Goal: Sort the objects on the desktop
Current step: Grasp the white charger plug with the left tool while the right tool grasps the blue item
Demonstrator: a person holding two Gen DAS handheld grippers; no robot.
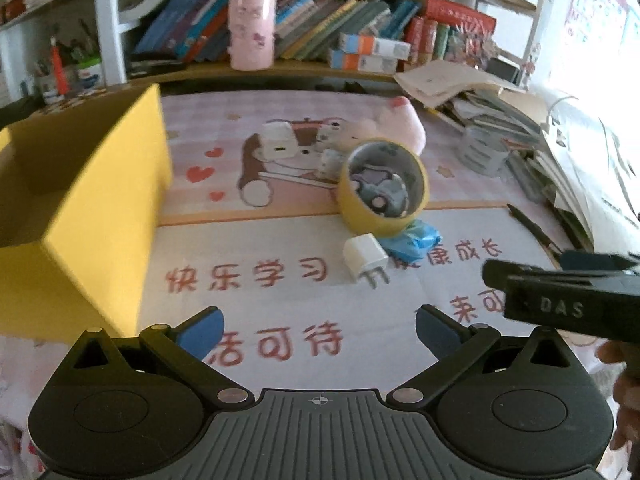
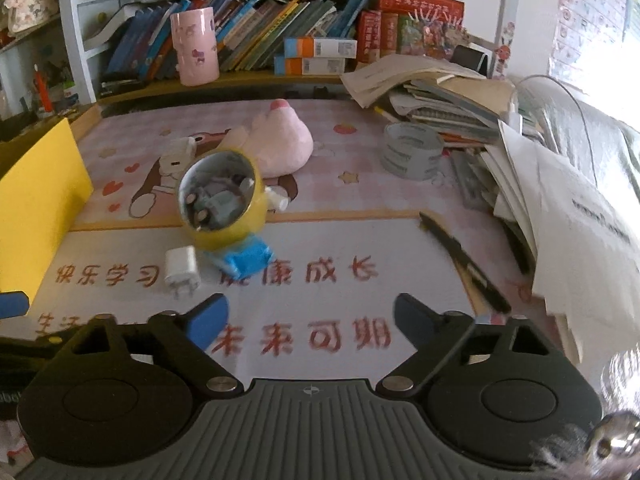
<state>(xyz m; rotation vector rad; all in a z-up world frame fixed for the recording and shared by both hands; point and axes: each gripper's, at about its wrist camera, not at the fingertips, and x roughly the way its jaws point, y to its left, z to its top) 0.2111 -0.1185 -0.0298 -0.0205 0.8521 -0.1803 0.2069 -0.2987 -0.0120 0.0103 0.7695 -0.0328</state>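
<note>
**Two empty hand-held grippers above a cluttered worktop**

Nearest the cameras, the left hand-held gripper (image 1: 320,334) has its blue pads spread wide with nothing between them, over red printed characters on the mat (image 1: 320,304). The right hand-held gripper (image 2: 310,326) is likewise parted and empty, above another row of red characters.

Just beyond them a white charger plug (image 2: 182,268) lies on its side, prongs towards the cameras. Beside it, touching or nearly so, is a blue crumpled item (image 2: 248,258), and a yellow tape roll (image 2: 222,200) stands on edge partly on top of it, its hollow facing the lenses. A black pen (image 2: 464,260) lies diagonally on the mat to the right, well apart from the plug.

At the left a yellow box (image 1: 104,216) stands open-topped at the mat's edge.

Farther back lie a second white adapter (image 1: 278,140), a pink plush toy (image 2: 280,144) and a grey tape stack (image 2: 412,152) beside a heap of papers (image 2: 460,92). On the shelf behind, a pink cylindrical holder (image 2: 195,46) stands before a row of books (image 2: 280,24).
</note>
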